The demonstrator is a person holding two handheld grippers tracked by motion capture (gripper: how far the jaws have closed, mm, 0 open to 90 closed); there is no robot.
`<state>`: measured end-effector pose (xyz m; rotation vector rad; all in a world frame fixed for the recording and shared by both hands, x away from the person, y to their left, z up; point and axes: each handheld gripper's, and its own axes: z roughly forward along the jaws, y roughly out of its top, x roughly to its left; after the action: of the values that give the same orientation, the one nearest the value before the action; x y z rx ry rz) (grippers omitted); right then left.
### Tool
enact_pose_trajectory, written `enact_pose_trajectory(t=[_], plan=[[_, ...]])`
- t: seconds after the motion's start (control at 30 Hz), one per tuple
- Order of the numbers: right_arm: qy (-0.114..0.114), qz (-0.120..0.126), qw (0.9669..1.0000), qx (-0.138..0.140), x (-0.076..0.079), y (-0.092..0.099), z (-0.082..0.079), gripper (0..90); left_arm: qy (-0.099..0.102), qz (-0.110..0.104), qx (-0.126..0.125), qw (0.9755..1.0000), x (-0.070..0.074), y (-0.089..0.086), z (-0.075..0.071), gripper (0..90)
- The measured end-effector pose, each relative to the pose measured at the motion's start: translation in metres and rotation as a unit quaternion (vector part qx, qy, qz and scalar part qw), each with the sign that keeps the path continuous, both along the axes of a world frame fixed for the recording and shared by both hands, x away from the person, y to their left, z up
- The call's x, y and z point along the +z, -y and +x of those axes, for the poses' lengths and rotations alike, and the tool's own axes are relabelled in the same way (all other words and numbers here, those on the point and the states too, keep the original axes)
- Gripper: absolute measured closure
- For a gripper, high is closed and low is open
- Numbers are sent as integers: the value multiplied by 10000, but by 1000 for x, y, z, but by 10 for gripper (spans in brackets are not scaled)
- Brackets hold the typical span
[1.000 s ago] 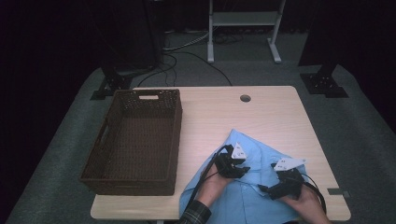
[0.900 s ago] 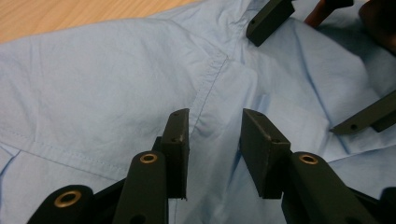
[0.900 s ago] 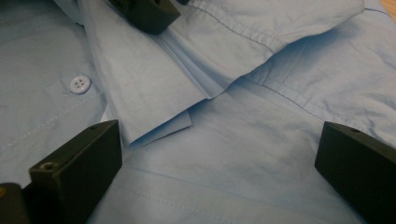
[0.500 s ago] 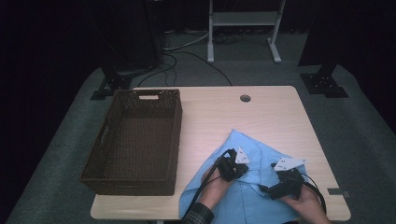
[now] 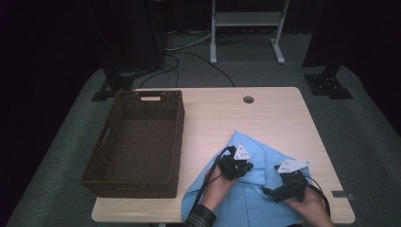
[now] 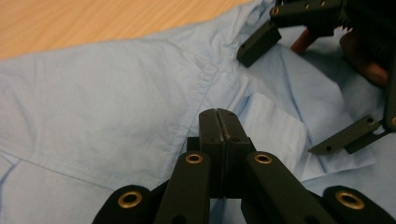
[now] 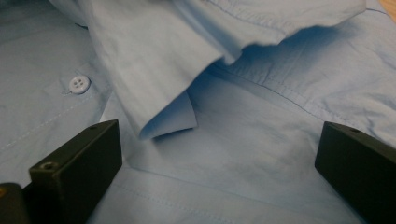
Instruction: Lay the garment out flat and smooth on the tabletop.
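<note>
While the brown wicker basket [image 5: 137, 146] sits on the left part of the wooden table [image 5: 265, 118], the light blue shirt [image 5: 255, 198] lies crumpled at the near edge, right of the basket. On the shirt's left half rests the left gripper [image 5: 235, 165], its jaws having just closed; in the left gripper view [image 6: 218, 126] they are pressed together over the fabric near a stitched seam, and whether cloth is caught between them cannot be told. Just to the right, the right gripper [image 5: 283, 187] lies over the shirt's right half, jaws spread wide [image 7: 215, 154] either side of a folded flap, near a white button [image 7: 79, 84].
</note>
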<state>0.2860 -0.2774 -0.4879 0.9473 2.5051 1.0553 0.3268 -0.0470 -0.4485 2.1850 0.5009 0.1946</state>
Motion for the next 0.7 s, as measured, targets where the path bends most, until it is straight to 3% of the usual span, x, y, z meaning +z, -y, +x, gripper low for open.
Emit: enact_pose_trajectory(t=[0.7], plan=[[-5, 33, 9999, -167, 0, 13, -6, 0, 13, -481, 161, 9987, 29, -14, 9, 900]])
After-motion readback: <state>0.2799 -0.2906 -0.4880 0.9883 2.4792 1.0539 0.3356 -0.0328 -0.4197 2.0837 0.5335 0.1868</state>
